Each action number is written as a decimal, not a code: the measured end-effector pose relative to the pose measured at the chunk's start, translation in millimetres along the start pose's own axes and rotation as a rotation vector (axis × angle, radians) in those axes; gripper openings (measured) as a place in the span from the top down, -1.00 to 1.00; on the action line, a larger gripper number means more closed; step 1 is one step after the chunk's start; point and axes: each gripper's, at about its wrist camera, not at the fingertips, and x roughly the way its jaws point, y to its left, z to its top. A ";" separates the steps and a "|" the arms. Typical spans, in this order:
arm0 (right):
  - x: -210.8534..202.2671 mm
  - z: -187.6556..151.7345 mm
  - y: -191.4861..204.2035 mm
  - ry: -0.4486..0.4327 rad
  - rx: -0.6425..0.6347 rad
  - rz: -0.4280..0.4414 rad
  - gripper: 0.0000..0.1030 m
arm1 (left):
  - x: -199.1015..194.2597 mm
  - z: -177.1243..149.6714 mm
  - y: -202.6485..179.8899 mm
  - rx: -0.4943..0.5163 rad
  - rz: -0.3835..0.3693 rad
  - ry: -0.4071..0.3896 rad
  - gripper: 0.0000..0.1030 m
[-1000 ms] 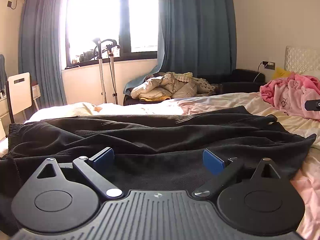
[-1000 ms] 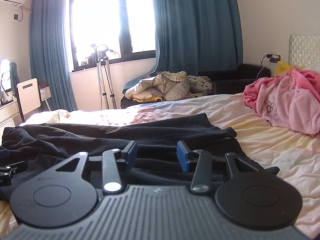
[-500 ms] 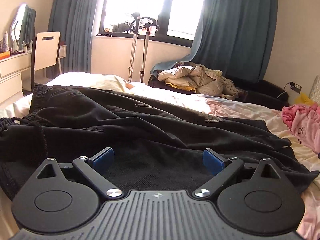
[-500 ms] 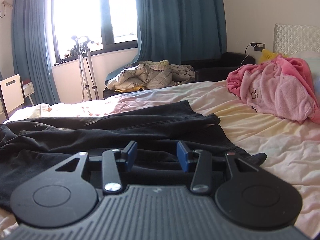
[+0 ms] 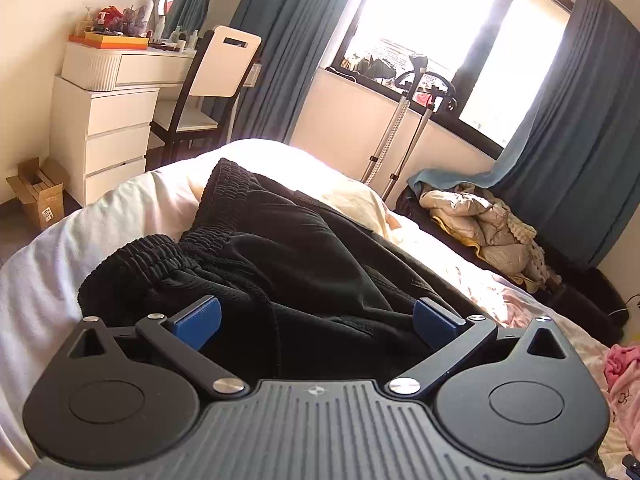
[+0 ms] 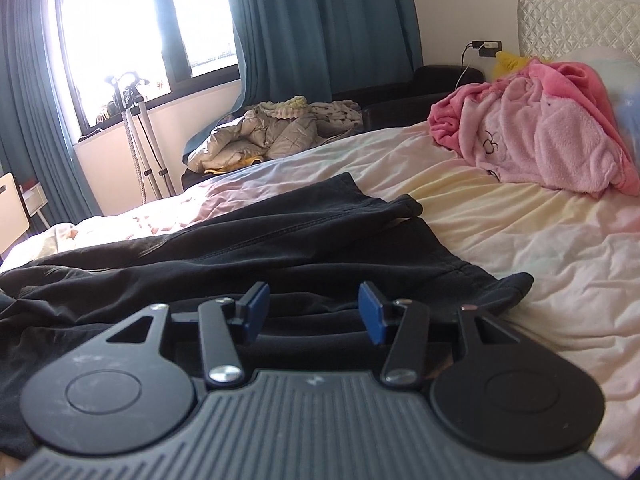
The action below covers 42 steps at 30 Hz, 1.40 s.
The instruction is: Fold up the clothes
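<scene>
Black trousers (image 5: 304,264): lay crumpled across the bed (image 6: 520,248), waistband at the left end, leg hems at the right. Left gripper (image 5: 316,318): above the waistband end, jaws opening wide, nothing pinched. Right gripper (image 6: 310,312): over the hem end, jaws opening, pads clear of the cloth. Pink blanket (image 6: 540,132): far right.

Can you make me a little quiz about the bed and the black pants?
1. True or false: the black pants lie on the bed.
2. What colour is the fuzzy bundle by the headboard: A green, B pink, C grey?
3. Which part of the pants is in front of the left gripper?

Key: 1 true. 2 B. 3 the stretchy waistband.
</scene>
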 end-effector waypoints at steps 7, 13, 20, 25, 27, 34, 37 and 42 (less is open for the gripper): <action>9.5 6.4 -17.9 0.008 0.110 0.027 -0.10 | 21.6 -7.3 43.3 -0.260 0.055 0.062 -0.99; 16.5 14.2 -33.9 -0.002 0.219 0.043 -0.18 | 23.0 -7.8 52.6 -0.314 0.082 0.061 -0.99; 25.8 6.9 -52.0 0.065 0.321 0.055 -0.22 | 16.2 -10.0 55.8 -0.331 0.118 0.053 -0.99; 23.7 5.1 -54.0 0.067 0.363 0.054 -0.31 | 12.9 -9.7 62.4 -0.362 0.180 0.044 -0.99; 21.1 4.5 -52.9 0.062 0.372 0.062 -0.37 | 12.7 -9.2 64.0 -0.367 0.190 0.044 -0.99; 24.8 0.1 -60.5 0.083 0.434 0.045 -0.60 | 8.4 -9.0 66.7 -0.381 0.196 0.039 -0.99; 25.4 -1.4 -63.0 0.087 0.455 0.051 -0.60 | 8.8 -9.7 71.0 -0.408 0.207 0.045 -0.99; 27.2 -3.7 -68.2 0.094 0.486 0.044 -0.64 | 7.7 -10.8 74.0 -0.429 0.211 0.055 -0.99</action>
